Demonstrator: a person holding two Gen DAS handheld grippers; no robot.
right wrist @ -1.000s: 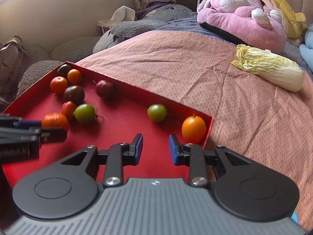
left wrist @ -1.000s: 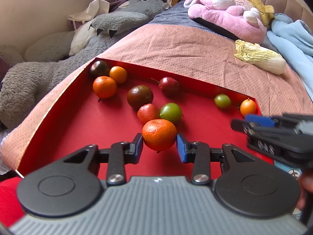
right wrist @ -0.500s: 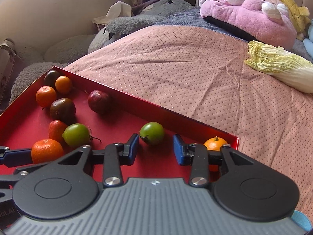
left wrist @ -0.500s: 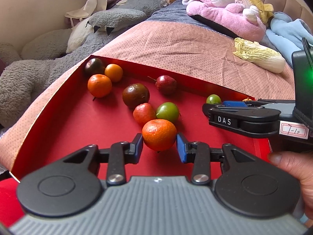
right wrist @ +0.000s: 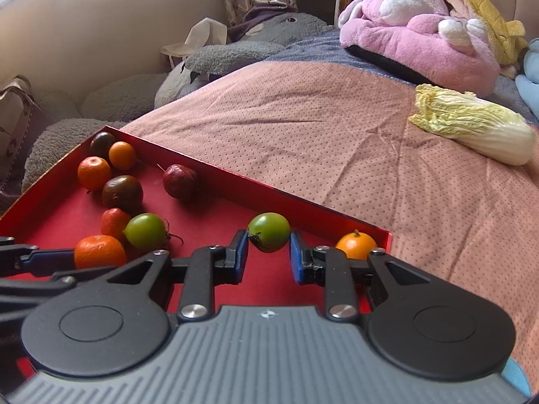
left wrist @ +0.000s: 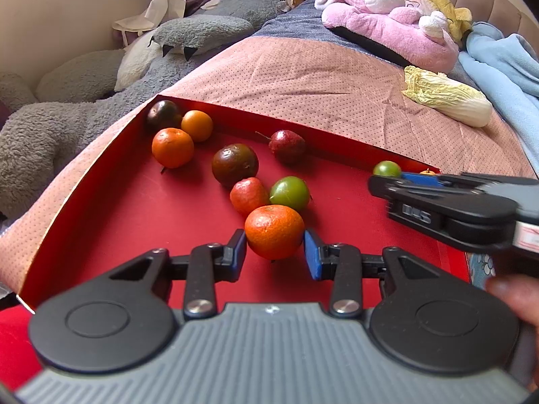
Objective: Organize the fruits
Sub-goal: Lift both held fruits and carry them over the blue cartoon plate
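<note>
A red tray (left wrist: 101, 208) on the bed holds several fruits. My left gripper (left wrist: 274, 252) is shut on an orange tangerine (left wrist: 274, 231) near the tray's front; the tangerine also shows in the right wrist view (right wrist: 99, 250). My right gripper (right wrist: 268, 257) has its pads on both sides of a green fruit (right wrist: 269, 231) near the tray's far wall, touching or nearly touching it. A small orange fruit (right wrist: 356, 244) sits in the right corner. A second green fruit (left wrist: 289, 193), a red one (left wrist: 248, 196) and a dark one (left wrist: 235, 164) lie mid-tray.
Two orange fruits (left wrist: 172, 147) and a dark one (left wrist: 162, 111) sit in the tray's far left corner, a dark red fruit (left wrist: 287, 145) by the far wall. A napa cabbage (left wrist: 448, 101) lies on the pink bedspread. Plush toys (left wrist: 387, 23) lie beyond.
My right gripper has moved forward into the tray and its pads have come around the green fruit and closed in on it. My left gripper has kept hold of the tangerine.
</note>
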